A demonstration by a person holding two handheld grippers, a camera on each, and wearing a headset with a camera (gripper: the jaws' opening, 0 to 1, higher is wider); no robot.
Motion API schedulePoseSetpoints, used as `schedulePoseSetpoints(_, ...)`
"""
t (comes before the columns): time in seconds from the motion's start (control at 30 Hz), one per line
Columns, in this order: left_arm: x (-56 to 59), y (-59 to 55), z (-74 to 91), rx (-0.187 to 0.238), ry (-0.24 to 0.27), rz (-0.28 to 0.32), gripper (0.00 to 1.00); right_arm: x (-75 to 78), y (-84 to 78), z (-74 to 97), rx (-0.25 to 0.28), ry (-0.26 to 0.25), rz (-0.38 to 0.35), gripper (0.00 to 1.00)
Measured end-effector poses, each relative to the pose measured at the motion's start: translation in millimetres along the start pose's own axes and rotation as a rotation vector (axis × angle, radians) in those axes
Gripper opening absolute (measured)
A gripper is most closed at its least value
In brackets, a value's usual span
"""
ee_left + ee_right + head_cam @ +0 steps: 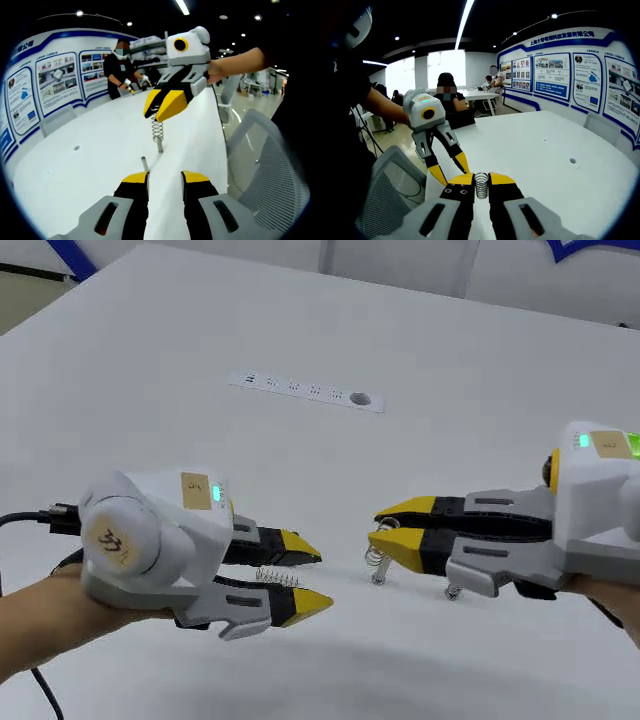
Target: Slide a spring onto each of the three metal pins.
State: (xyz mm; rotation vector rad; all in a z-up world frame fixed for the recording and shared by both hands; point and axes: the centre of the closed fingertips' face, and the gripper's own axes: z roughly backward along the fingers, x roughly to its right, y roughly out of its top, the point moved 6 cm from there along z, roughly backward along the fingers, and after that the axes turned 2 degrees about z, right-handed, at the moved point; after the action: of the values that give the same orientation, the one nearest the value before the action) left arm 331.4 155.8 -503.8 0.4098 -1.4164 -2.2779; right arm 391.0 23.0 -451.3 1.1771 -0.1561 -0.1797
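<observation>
Spring hangs upright, gripped by the right gripper, its lower end meeting the metal pin; the left gripper waits open nearby.

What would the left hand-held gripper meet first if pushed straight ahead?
Probably the bare pin just past its tips, slightly off-centre; beyond it the spring held by the right hand-held gripper. Depth is unclear.
</observation>
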Motion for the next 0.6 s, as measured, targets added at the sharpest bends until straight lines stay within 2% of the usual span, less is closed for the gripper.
schedulePoseSetpoints(0.2,-6.8,-5.1,11.3,0.022,0.023,0.03,0.32,26.2,-7.7,2.8,-0.012,-0.065,-0.025,0.11)
schedulePoseSetpoints(0.4,-15.1,-4.6,21.5,0.055,0.06,0.065,0.41,37.2,-18.9,0.1,-0.023,-0.103,-0.056,0.11)
schedulePoseSetpoints(0.43,-18.0,-4.7,23.1,0.054,0.083,0.06,0.43,39.5,-22.4,-1.2,-0.024,-0.112,-0.068,0.11)
schedulePoseSetpoints(0.6,-25.2,-5.4,29.8,0.059,0.12,0.072,0.54,47.4,-40.0,-6.6,-0.036,-0.145,-0.136,0.11)
